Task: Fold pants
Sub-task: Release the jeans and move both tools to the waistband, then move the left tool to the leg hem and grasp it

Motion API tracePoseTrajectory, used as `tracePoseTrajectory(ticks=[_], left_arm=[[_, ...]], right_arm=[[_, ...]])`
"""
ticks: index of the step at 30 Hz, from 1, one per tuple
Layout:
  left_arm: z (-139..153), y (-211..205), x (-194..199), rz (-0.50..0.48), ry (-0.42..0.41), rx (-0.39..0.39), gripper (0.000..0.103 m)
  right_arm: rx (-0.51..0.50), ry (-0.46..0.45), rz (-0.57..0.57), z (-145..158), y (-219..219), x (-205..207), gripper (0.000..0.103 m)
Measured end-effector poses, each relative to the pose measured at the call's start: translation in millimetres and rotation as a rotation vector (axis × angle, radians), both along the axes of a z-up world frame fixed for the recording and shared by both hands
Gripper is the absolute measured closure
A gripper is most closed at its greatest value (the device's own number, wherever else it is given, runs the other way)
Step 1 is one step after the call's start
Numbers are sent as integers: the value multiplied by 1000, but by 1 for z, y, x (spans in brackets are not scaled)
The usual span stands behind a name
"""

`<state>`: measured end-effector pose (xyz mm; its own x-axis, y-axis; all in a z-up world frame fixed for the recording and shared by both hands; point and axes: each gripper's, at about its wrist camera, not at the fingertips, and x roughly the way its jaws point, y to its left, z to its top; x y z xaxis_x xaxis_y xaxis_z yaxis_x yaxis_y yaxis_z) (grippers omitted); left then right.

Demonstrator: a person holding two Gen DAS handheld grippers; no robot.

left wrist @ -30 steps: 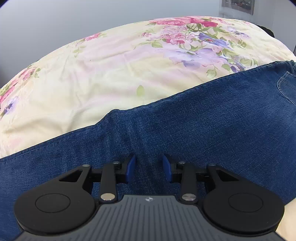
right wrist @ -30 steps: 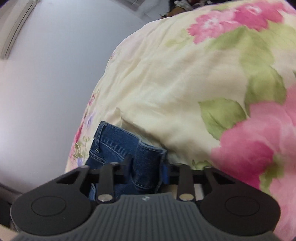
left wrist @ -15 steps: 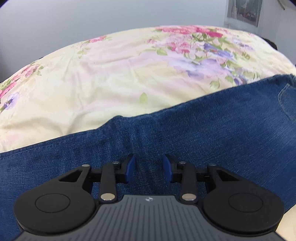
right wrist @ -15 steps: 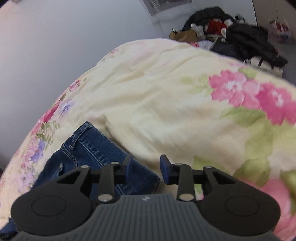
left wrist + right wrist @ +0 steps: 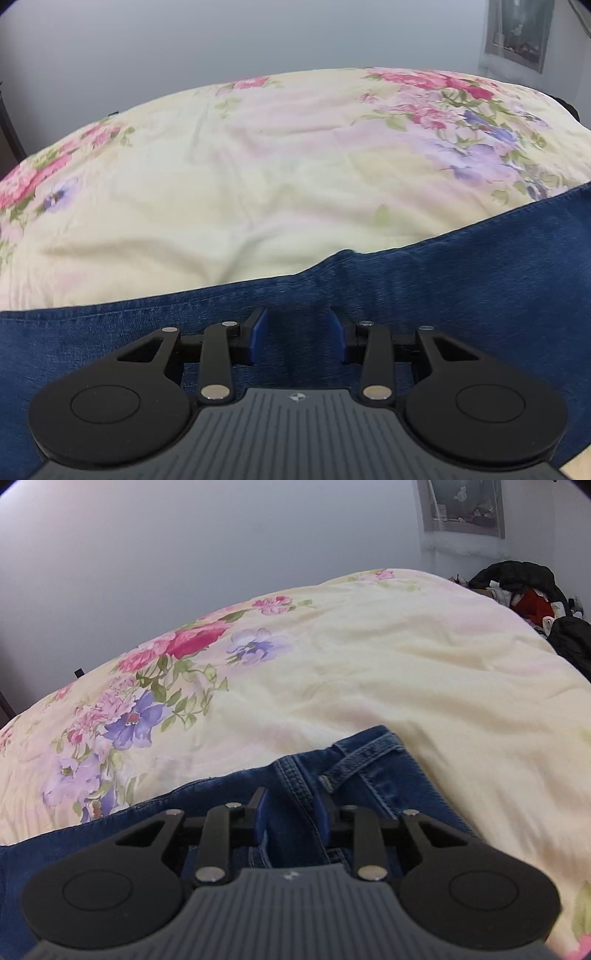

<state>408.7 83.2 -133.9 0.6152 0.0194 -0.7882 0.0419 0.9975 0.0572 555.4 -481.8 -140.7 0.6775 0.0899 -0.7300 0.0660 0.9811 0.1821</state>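
Observation:
Blue denim pants [image 5: 461,280] lie flat across the near part of a floral bedspread [image 5: 258,177]. My left gripper [image 5: 297,332] is open and empty, its blue pads just above a leg of the pants. In the right wrist view the waistband end of the pants [image 5: 354,764] shows a belt loop and seams. My right gripper [image 5: 290,814] is open over that waistband, holding nothing.
The cream bedspread with pink and purple flowers [image 5: 332,664] spreads beyond the pants. A pile of dark clothes [image 5: 528,594] lies past the bed's far right corner. A grey wall [image 5: 184,546] with a framed picture [image 5: 461,506] stands behind the bed.
My right gripper let go of the waistband, opened and swung back over the pants. My left gripper stayed open and drew back a little, so more of the bedspread shows.

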Motion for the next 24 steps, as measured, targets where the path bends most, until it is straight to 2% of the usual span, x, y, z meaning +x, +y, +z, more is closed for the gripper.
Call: tracePoseTrajectory(ticks=[3, 7, 11, 14, 18, 20, 24], left_arm=[[-10, 8, 2, 3, 2, -37, 59], [-12, 11, -1, -20, -13, -38, 59], [5, 25, -12, -1, -43, -71, 59], [26, 49, -29, 39, -73, -87, 58], [53, 95, -57, 130, -84, -105, 54], [64, 119, -74, 175, -71, -117, 52], [85, 170, -110, 258, -35, -125, 46]], right_arm=[[-30, 46, -18, -17, 6, 22, 81], [-70, 72, -34, -26, 15, 36, 82], [-140, 74, -43, -14, 27, 31, 82], [-149, 29, -60, 6, 36, 13, 79], [-145, 19, 16, 30, 72, -17, 77], [-142, 18, 76, 39, 97, -33, 73], [-143, 25, 205, 49, 158, -66, 70]])
